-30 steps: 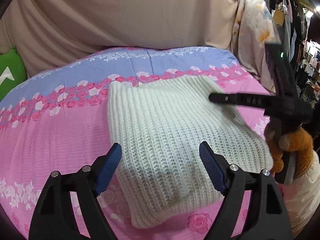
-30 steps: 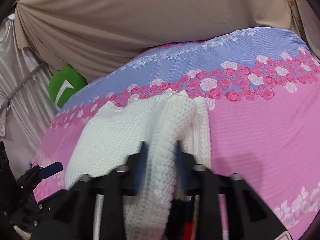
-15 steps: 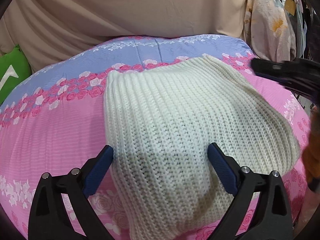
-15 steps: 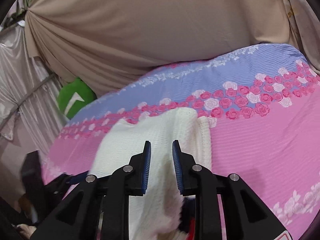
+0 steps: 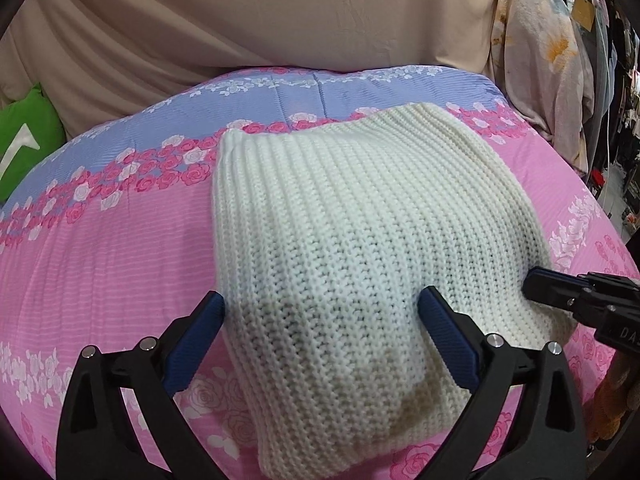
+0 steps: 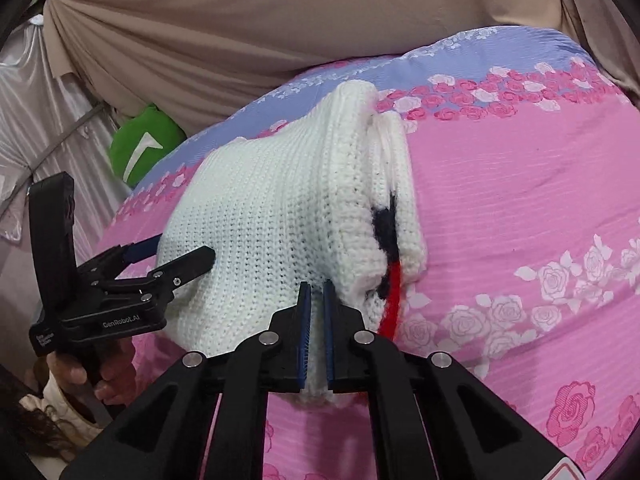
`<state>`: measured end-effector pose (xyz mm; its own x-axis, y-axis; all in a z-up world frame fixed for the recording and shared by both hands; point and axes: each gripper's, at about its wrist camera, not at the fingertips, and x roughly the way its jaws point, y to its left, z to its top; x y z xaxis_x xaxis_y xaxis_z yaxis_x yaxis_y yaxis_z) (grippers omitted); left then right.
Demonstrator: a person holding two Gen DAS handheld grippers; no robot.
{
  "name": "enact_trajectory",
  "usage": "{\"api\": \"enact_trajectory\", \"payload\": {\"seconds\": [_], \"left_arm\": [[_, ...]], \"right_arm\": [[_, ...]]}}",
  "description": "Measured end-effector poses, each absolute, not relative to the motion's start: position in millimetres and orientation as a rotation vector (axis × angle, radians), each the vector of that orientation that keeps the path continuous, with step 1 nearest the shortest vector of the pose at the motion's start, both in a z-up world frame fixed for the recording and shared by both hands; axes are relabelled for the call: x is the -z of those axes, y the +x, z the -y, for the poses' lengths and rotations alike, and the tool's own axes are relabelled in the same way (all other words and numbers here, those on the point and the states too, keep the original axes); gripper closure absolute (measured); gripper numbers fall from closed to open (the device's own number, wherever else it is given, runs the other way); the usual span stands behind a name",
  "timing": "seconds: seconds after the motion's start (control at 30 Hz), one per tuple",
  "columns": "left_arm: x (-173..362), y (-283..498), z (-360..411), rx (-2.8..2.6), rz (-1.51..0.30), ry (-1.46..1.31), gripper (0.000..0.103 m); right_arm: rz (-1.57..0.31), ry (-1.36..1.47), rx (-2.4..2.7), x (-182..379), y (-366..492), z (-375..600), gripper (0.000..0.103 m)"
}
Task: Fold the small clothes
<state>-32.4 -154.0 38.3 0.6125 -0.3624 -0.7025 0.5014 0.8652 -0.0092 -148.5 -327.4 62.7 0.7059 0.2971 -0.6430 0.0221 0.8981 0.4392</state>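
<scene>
Sweater [image 5: 352,248], cream and chunky-knit, lies folded on the bedspread [image 5: 100,264], a pink cover with rose bands and a lilac stripe at the far side. Left gripper [image 5: 320,332] hangs over the near end of the knit with its jaws released and spread wide, having just been opening; the blue pads [image 5: 448,336] stand either side of the fabric without pressing it. Right gripper [image 6: 314,320] sits at the sweater's folded edge with its jaws drawn nearly together after just closing; only a thin slit is left between the pads [image 6: 304,332], and whether they pinch any knit I cannot tell, as the cloth shows behind the slit. From the right wrist view, black and red yarn [image 6: 390,256] shows in the open side of the fold. A hand [image 6: 92,372] grips the left tool's handle at the lower left. Behind the bed hangs a beige drape [image 5: 240,20], with a green cushion [image 5: 24,136] at its left and a floral cloth [image 5: 536,60] at the right.
</scene>
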Motion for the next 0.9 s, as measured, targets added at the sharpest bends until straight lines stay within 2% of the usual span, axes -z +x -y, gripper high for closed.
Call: {"api": "enact_trajectory", "payload": {"seconds": [0.07,0.13,0.17,0.2,0.3,0.33,0.37,0.47,0.53,0.63,0.73,0.83,0.87,0.9], "left_arm": [[-43.7,-34.0,147.0,0.505,-0.762,0.166,0.008],[-51.6,-36.8,140.4,0.492,-0.744,0.151,0.008],[-54.8,-37.3,138.7,0.487,-0.737,0.146,0.008],[-58.9,-37.5,136.3,0.482,-0.73,0.137,0.008],[-65.6,-36.9,135.1,0.474,-0.718,0.129,0.008],[-66.5,-36.1,135.3,0.468,-0.717,0.134,0.008],[-67.2,-36.2,135.6,0.464,-0.717,0.137,0.008],[-71.0,-36.3,131.0,0.451,-0.71,0.127,0.008],[-71.6,-34.3,128.6,0.442,-0.71,0.117,0.008],[-65.1,-26.9,131.3,0.428,-0.728,0.117,0.008],[-54.1,-20.6,136.9,0.432,-0.766,0.125,0.008],[-49.5,-18.2,140.4,0.449,-0.793,0.115,0.008],[-49.7,-17.4,141.1,0.458,-0.796,0.108,0.008],[-49.7,-16.5,141.8,0.46,-0.799,0.106,0.007]], "right_arm": [[-0.715,0.446,-0.173,-80.7,-154.6,327.7,0.09],[-0.659,0.448,-0.157,-95.9,-156.3,331.9,0.067],[-0.636,0.439,-0.137,-101.7,-154.2,333.6,0.049],[-0.624,0.424,-0.117,-104.6,-149.4,335.6,0.044],[-0.702,0.42,-0.13,-88.9,-116.3,337.5,0.045],[-0.743,0.419,-0.135,-80.0,-105.0,336.8,0.053],[-0.772,0.417,-0.147,-74.6,-97.5,334.5,0.085],[-0.626,0.438,-0.221,-106.3,-111.4,331.5,0.088],[-0.562,0.434,-0.236,-118.3,-118.2,334.8,0.088],[-0.754,0.397,-0.104,-68.5,-84.7,348.7,0.088],[-0.753,0.479,-0.139,-58.3,-87.2,357.8,0.087],[-0.716,0.493,-0.116,-76.4,-101.9,359.3,0.077],[-0.715,0.492,-0.105,-79.4,-106.3,359.2,0.068],[-0.715,0.495,-0.095,-80.2,-110.9,359.5,0.053]]}}
